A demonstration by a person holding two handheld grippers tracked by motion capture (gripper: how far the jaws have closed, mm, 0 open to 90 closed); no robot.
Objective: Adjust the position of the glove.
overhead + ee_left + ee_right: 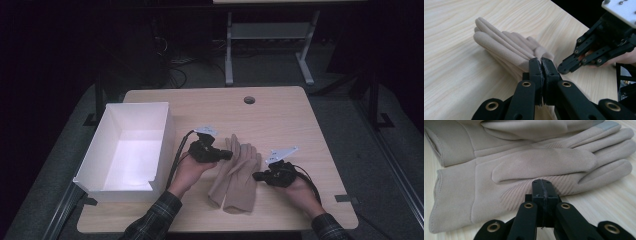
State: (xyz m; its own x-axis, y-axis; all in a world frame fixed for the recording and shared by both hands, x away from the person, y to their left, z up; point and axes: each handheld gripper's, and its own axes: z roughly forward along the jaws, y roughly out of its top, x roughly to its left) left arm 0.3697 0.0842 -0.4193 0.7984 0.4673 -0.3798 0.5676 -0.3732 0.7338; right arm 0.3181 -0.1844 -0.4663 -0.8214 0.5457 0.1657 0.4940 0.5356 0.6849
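Observation:
Two beige gloves (235, 172) lie side by side in the middle of the wooden table (280, 115), cuffs toward the person and fingers pointing away. My left gripper (229, 155) sits at their left edge near the fingers, jaws shut, its tip against the glove (499, 42) with no fabric visible between the jaws. My right gripper (257, 176) is at the right edge by the thumb (544, 165), jaws shut too and resting at the palm (486, 192). The left gripper view shows its own tip (542, 61) and the right gripper (564, 68) close by.
A white open box (127, 150) stands at the table's left side, right beside the left hand. A round cable hole (249, 100) is near the far edge. A grey table frame (270, 35) stands on the floor beyond.

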